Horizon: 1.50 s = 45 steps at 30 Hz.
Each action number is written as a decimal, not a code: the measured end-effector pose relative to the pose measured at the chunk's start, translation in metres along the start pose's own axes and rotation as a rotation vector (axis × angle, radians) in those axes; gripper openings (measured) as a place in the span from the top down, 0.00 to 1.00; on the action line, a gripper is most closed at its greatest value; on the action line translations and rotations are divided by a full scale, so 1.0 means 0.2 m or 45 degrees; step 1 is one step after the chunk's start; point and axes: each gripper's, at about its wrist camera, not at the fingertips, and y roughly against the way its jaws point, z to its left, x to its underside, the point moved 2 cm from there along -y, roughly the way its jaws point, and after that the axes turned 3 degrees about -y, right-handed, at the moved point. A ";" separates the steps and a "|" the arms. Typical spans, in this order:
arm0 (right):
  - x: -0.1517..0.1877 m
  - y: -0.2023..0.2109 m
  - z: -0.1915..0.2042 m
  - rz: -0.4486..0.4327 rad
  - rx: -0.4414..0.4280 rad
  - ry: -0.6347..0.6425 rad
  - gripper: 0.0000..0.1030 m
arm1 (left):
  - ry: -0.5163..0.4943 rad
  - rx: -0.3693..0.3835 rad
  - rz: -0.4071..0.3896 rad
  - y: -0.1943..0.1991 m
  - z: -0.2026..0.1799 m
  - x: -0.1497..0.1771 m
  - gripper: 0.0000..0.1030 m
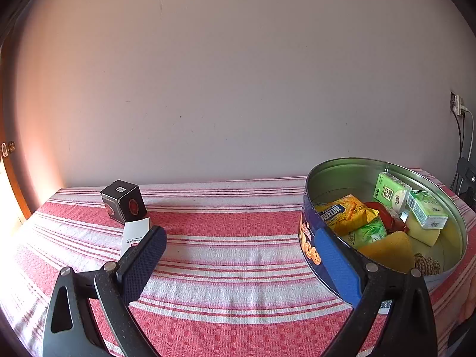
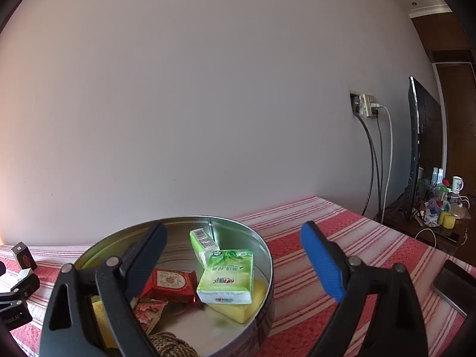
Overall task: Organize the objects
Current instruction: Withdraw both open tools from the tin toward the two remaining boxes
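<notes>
Table: tin at right edge, already full; black box and white card near back-left corner; left gripper and right gripper both spread, empty; risk: card slips, lying too thin for the pads.

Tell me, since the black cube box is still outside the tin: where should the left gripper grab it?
Probably across two opposite upright faces of the black cube box, coming from the front and slightly above. It stands on the cloth with one vertical edge turned toward the left gripper, so rotate the open jaws to meet flat faces, not corners. The white card leans beside it; stay above that.
</notes>
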 end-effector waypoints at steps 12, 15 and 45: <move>0.09 0.17 0.32 0.052 -0.106 0.023 0.06 | 0.021 -0.050 0.014 0.00 0.23 0.05 0.02; 0.12 0.19 0.43 0.076 -0.147 0.021 0.06 | 0.067 -0.068 0.035 -0.03 0.34 0.06 0.02; 0.35 0.12 1.37 0.301 -0.418 0.142 0.06 | 0.197 -0.303 0.143 -0.18 1.14 0.11 0.02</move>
